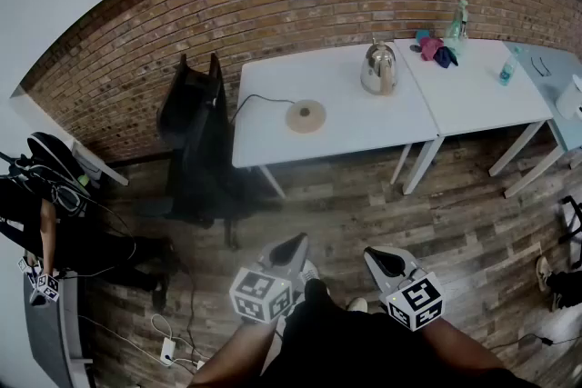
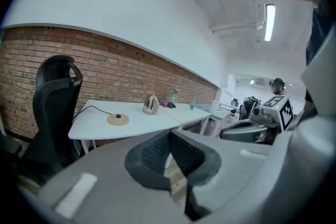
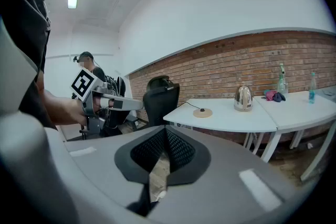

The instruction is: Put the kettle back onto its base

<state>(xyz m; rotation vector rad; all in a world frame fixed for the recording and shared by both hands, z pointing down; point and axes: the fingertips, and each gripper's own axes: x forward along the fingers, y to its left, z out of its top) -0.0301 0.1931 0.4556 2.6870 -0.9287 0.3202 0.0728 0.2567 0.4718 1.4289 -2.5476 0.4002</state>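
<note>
Nothing of the task is done yet, judging by how things lie. The kettle (image 1: 378, 68) stands on the white table (image 1: 273, 97) near its far right corner. Its base (image 1: 306, 115) lies bare, well apart to the left and nearer the front edge, with a cord running off from it toward the chair (image 1: 195, 139). The person stands back from the table on the wood floor, so all of the work is left: walking up, gripping the kettle, carrying it left and setting it down on the base.

Both tongs are held low in front of the body, far from the table. The left gripper (image 2: 169, 136) has its jaws clenched tip to tip with nothing between them, only floor showing beyond. The right gripper (image 3: 165, 131) is likewise closed and empty.

The kettle is upright, its long axis vertical, the wide bottom flat on the table and the narrow top up. In the head view a tan strip, probably the handle, runs down the side that faces out toward the person, slightly to the right. That would put the spout toward the brick wall, though it is too small to make out for certain. If so, the handle is the nearer part to reach from the front of the table. The base lies flat, its centre stud facing up.
</note>
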